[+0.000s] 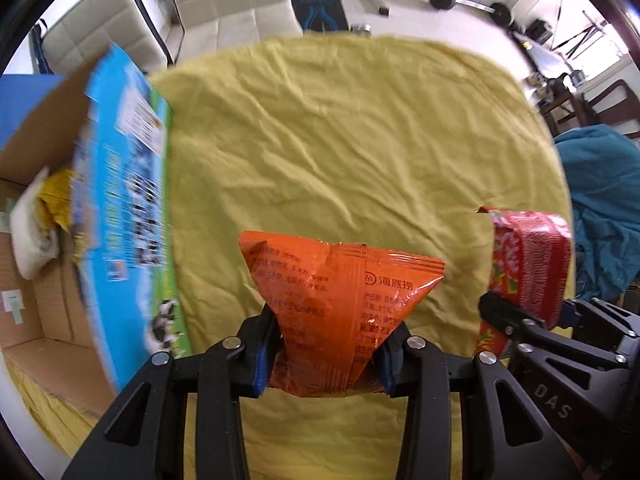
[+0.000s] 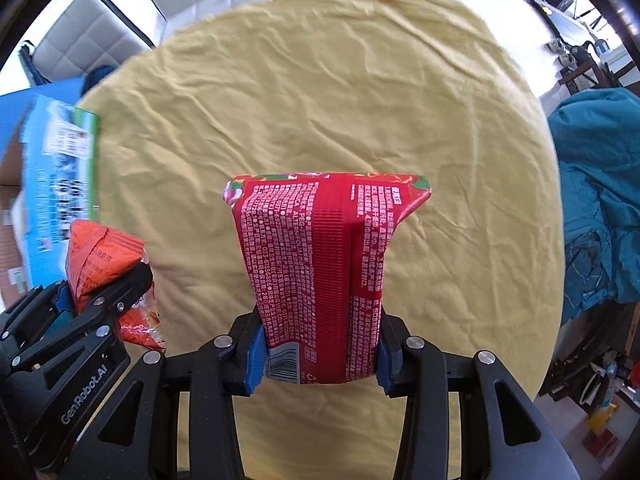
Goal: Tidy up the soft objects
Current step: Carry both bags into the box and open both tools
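Since both snack bags are soft and only pinched near their bottom ends, the grips look like the weak spot here. The orange packet (image 1: pixel 340 304) is squeezed between the blue pads of the left tool (image 1: pixel 326 354), held up over the yellow cloth (image 1: pixel 360 140) on the table, with most of the bag sticking out free. The right tool (image 2: pixel 320 354) is clamped the same way on the red packet (image 2: pixel 324 264), also lifted off the cloth.

What I'd worry about: slick foil plus air inside means either bag could slide out of the pads if it gets swung fast, or pop if squeezed harder. The two tools are right beside each other too, so they could bump on the way over.

The cardboard box (image 1: pixel 48 280) sits off to the left with a white and a yellow thing already in it, and its blue printed flap (image 1: pixel 128 200) stands up along the near side. Could easily snag a bag or knock the flap.
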### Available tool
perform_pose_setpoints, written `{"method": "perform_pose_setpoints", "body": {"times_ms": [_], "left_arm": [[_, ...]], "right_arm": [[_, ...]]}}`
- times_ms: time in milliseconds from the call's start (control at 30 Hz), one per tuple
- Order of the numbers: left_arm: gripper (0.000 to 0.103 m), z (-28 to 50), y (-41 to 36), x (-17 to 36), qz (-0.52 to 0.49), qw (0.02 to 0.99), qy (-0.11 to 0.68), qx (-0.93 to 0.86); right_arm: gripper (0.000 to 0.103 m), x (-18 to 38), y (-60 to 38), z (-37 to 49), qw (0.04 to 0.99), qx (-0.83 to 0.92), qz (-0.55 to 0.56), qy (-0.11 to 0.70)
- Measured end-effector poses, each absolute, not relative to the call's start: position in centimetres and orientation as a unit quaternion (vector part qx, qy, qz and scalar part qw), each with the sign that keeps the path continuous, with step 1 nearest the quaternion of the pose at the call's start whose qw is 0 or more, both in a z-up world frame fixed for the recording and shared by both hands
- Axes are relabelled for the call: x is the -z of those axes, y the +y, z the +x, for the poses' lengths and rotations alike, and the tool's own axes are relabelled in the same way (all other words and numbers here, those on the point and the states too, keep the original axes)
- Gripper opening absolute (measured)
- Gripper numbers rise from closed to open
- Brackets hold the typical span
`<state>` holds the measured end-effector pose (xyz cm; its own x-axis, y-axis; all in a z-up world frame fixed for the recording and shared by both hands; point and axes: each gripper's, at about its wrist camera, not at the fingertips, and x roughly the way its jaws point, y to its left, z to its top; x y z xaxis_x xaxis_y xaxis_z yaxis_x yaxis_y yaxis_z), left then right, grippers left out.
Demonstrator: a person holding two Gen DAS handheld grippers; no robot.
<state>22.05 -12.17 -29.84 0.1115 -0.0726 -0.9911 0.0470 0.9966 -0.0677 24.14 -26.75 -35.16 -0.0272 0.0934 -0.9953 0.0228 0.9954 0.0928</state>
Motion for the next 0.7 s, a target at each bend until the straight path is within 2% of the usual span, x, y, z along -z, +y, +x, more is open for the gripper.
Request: {"method": "perform_pose_setpoints", "body": {"times_ms": [400,700], "left_arm": [[0.037,19.6,-5.5,20.5,-0.033,0.786,0.614,0.057],[0.037,18.3,2.5,17.1,-0.046,0.811,0.583,0.026]], "right_arm": [[0.045,24.5,-23.2,21.8,0.740,-0.065,0.059,0.667],[0.045,18.8,-16.1,20.5,0.760,-0.105,0.060,0.638]]}}
